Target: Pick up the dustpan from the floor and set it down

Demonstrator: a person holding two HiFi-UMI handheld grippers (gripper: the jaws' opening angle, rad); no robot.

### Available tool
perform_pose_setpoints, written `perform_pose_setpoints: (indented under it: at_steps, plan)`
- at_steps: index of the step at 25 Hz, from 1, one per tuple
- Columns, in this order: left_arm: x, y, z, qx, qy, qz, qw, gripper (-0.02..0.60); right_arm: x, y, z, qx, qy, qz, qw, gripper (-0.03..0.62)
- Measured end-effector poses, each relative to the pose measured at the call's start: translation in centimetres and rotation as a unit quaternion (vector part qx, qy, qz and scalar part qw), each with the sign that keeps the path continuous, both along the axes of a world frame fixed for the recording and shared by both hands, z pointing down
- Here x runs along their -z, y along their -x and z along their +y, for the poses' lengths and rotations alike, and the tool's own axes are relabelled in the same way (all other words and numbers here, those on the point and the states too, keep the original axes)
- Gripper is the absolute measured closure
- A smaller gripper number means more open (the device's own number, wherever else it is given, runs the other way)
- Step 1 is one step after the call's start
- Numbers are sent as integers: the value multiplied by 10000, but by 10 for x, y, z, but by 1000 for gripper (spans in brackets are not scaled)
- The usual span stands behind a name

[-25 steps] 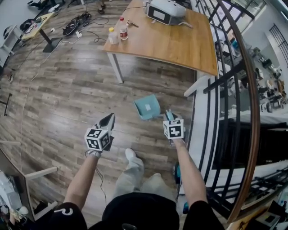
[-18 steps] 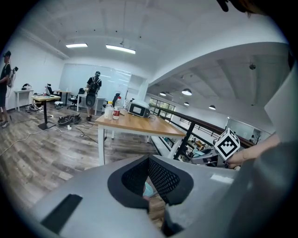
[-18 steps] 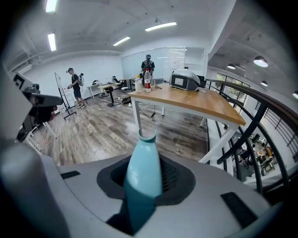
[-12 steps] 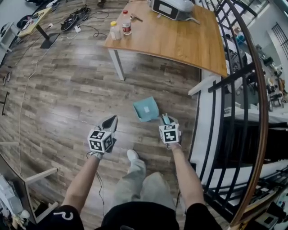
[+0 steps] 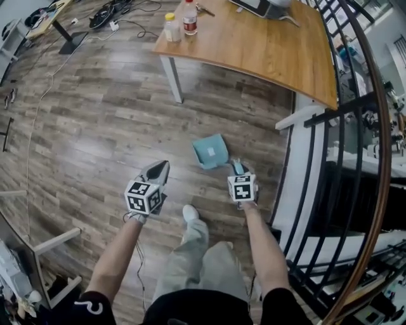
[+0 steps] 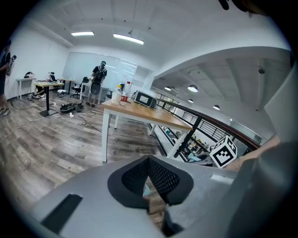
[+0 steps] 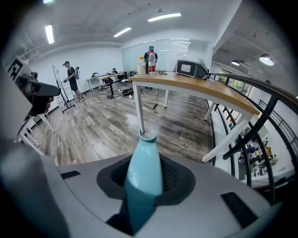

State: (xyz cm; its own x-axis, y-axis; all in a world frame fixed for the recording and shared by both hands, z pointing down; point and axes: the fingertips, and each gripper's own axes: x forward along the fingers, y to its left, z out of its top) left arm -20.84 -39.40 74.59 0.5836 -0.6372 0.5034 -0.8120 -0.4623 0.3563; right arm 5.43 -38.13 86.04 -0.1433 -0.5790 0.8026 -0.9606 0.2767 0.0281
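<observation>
Wood-plank flooring (image 5: 95,127) fills the head view, with a wooden table (image 5: 266,44) at 12 o'clock and a black railing (image 5: 355,159) curving down the 3 o'clock side. On the table's near corner stand a red-labelled bottle (image 5: 189,16) and a yellow-lidded jar (image 5: 169,26).

The teal dustpan (image 5: 210,151) sits at about 11 o'clock from the right gripper (image 5: 238,168), just beyond its tips, with its open pan facing away towards the table. Its handle (image 7: 143,181) runs back into that gripper. In the right gripper view the jaws are clamped on the handle, whose rounded end sticks out past them towards 12 o'clock. From this height it is hard to say whether the pan rests on the planks or hangs just above them.

The left gripper (image 5: 162,167) is at 9 o'clock from the right one, well apart from the dustpan. Its jaws are brought together at the tips, with nothing between them. Both forearms reach forward from the bottom of the head view, roughly parallel. The right gripper tips steeply down and the left one points down more gently. Each marker cube, right (image 5: 242,188) and left (image 5: 143,196), faces up at the camera. A white shoe (image 5: 190,212) stands between the two arms at 6 o'clock from the dustpan.
</observation>
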Motion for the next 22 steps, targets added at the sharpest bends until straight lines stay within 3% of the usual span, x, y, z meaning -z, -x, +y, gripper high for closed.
perform_pose_setpoints:
  at_steps: [11,22]
  plan:
    - [-24,7,-11,91,152,10,9998,584,-48,2,-7,-102,30,74,9999,505]
    - [-32,-5,-1,42,273,-4,9996,584,-78,8,29,30,326,228,9992,503]
